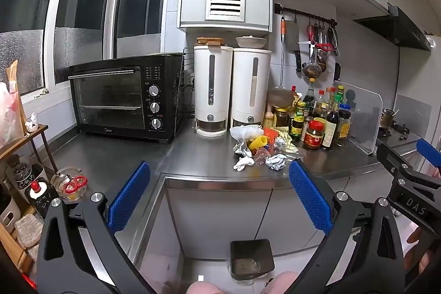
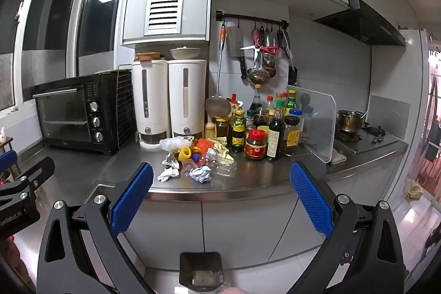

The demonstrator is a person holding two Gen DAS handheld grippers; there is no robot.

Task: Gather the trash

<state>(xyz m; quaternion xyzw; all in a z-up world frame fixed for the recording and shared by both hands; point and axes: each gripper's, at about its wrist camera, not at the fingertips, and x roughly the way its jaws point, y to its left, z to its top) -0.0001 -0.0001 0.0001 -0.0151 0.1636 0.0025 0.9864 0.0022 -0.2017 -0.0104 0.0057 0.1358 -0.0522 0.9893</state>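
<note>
A pile of trash (image 1: 261,149) lies on the steel counter (image 1: 193,156): crumpled paper balls (image 1: 275,162), foil, a white plastic bag (image 1: 245,132), yellow and orange plastic pieces. The pile also shows in the right wrist view (image 2: 197,156). A small dark trash bin (image 1: 252,259) stands on the floor below the counter, also in the right wrist view (image 2: 200,273). My left gripper (image 1: 219,199) is open and empty, held back from the counter edge. My right gripper (image 2: 220,200) is open and empty, also short of the counter. Each gripper shows at the edge of the other's view.
A black toaster oven (image 1: 121,98) and two white dispensers (image 1: 231,90) stand at the back. Sauce bottles and jars (image 2: 264,126) crowd right of the trash, beside a clear splash guard (image 2: 317,123) and the stove (image 2: 363,137). A cluttered shelf (image 1: 24,183) is at far left.
</note>
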